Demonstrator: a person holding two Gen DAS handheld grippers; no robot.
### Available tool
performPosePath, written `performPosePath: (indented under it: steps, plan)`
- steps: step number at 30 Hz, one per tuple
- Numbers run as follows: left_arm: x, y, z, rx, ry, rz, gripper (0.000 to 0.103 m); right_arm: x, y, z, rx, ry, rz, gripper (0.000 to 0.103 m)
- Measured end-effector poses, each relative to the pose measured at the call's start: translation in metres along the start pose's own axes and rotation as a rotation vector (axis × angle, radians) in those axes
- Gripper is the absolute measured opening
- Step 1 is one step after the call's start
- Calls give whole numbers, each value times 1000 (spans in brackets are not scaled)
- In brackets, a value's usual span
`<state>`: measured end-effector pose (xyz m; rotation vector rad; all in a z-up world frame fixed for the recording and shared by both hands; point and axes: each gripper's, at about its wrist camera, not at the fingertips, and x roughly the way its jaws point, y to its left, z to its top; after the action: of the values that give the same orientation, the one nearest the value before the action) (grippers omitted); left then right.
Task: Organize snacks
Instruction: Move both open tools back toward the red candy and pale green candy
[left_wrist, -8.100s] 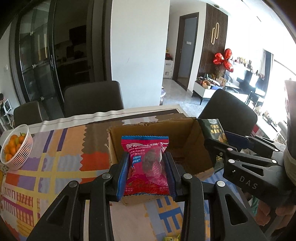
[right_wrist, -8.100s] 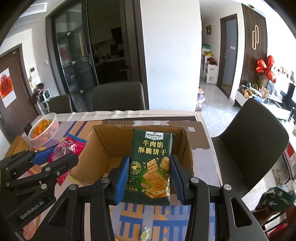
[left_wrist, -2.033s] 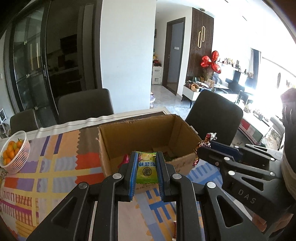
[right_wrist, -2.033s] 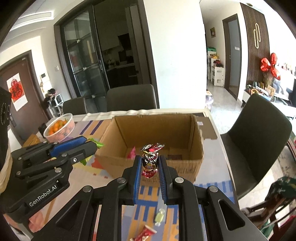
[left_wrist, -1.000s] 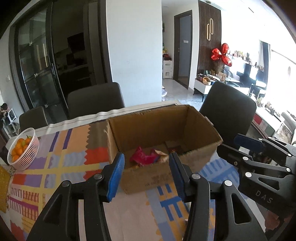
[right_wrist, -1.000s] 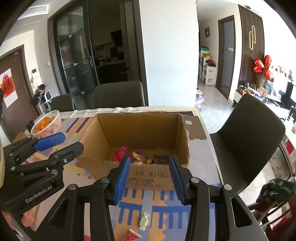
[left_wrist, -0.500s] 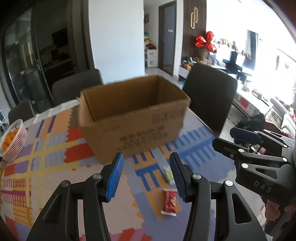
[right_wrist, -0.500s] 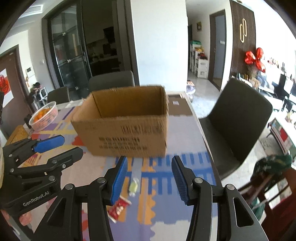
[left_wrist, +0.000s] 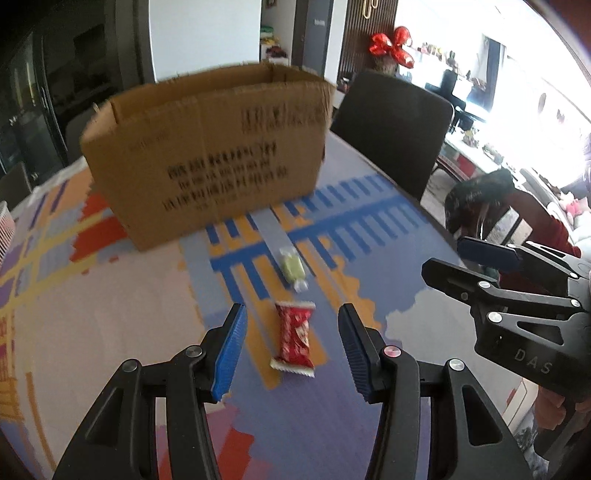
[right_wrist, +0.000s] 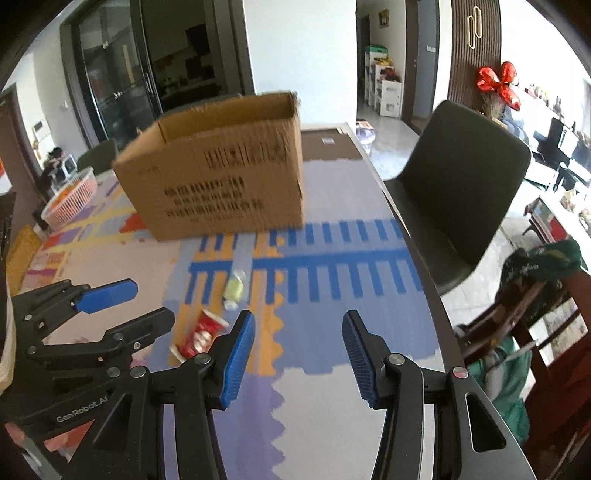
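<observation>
A brown cardboard box (left_wrist: 207, 147) stands on the patterned tablecloth; its inside is hidden from this low angle. A red snack packet (left_wrist: 294, 339) lies on the cloth between the open jaws of my left gripper (left_wrist: 291, 347), apart from both. A pale green wrapped candy (left_wrist: 292, 268) lies just beyond it, toward the box. My right gripper (right_wrist: 299, 347) is open and empty over bare cloth, right of the red packet (right_wrist: 197, 338) and the green candy (right_wrist: 234, 288). The box also shows in the right wrist view (right_wrist: 221, 177).
A dark chair (right_wrist: 461, 184) stands at the table's right edge. A white basket of oranges (right_wrist: 70, 201) sits far left. A wooden chair with green cloth (right_wrist: 532, 332) is beside the table's near right corner. The table edge (right_wrist: 436, 295) curves along the right.
Both grippers have dropped lower and pulled back from the box. The red packet now lies between my left gripper's jaws. Both grippers stay open and empty.
</observation>
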<state>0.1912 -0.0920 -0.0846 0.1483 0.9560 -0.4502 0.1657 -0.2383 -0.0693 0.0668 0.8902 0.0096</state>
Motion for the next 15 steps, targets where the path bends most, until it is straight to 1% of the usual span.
performPosePath:
  steps: [3,6,8,15]
  plan:
    - [11,-1,-7,-5,25,-24,48,8,-3,-11,10,33,2,50]
    - [21,0,-11,-10,51,-37,42,14,-3,-18,17,57,5,50]
    - [28,1,-14,-10,71,-40,35,19,-3,-22,17,71,4,50]
    - [46,3,-17,-13,110,-41,32,31,0,-28,20,103,9,50]
